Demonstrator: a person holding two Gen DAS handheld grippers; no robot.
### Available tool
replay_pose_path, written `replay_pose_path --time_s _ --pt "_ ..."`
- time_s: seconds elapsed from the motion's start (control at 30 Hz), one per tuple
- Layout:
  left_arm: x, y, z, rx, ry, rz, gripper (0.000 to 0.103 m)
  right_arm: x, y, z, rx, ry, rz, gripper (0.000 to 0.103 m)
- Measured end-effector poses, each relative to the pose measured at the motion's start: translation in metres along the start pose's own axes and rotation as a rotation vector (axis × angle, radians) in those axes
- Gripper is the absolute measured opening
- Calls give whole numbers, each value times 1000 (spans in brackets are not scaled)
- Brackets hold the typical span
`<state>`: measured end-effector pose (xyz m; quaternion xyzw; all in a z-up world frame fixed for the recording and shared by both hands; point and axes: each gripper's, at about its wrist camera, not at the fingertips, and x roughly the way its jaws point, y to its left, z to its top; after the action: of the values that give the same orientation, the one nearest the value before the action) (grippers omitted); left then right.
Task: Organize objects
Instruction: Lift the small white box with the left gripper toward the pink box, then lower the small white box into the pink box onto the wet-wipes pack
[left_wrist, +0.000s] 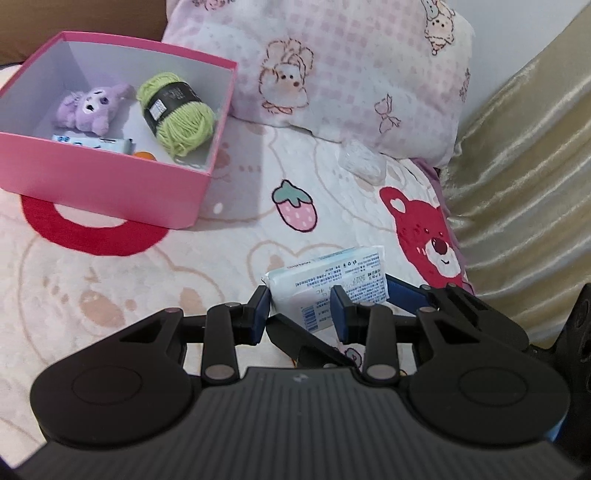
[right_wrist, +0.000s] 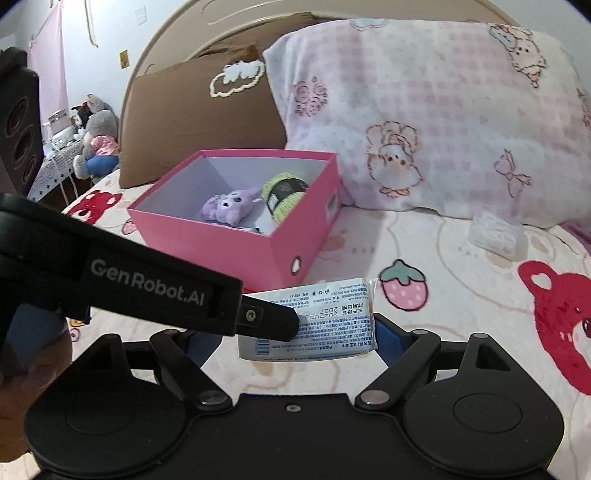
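Observation:
A white wipes packet (left_wrist: 325, 280) (right_wrist: 332, 314) with small print hangs just above the bedspread, in front of the pink box (left_wrist: 110, 184) (right_wrist: 221, 251). My left gripper (left_wrist: 299, 302) is shut on it across its thickness; one of its fingers (right_wrist: 258, 317) lies over the packet's top face. My right gripper (right_wrist: 288, 328) spans the packet's length. Its blue right pad (right_wrist: 386, 332) (left_wrist: 406, 291) presses one end; the other pad is hidden behind the left gripper. Inside the box lie a purple plush (left_wrist: 88, 110), green yarn (left_wrist: 177, 110) and a small tube (left_wrist: 96, 142).
A pink checked pillow (left_wrist: 351, 74) (right_wrist: 443, 129) lies behind, with a small clear-wrapped pack (left_wrist: 364, 162) (right_wrist: 495, 232) at its foot. A brown cushion (right_wrist: 203, 122) stands behind the box. Gold fabric (left_wrist: 517, 184) borders the bed on the right. The cartoon bedspread (left_wrist: 110, 277) lies below.

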<state>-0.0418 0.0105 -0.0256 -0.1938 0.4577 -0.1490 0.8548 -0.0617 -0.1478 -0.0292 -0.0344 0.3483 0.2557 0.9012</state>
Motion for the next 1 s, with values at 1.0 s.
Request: replay_pose_path --time_s 1.0 --pt "-64 43 55 -45 -23 94 35 26 54 65 -74 -16 171 89"
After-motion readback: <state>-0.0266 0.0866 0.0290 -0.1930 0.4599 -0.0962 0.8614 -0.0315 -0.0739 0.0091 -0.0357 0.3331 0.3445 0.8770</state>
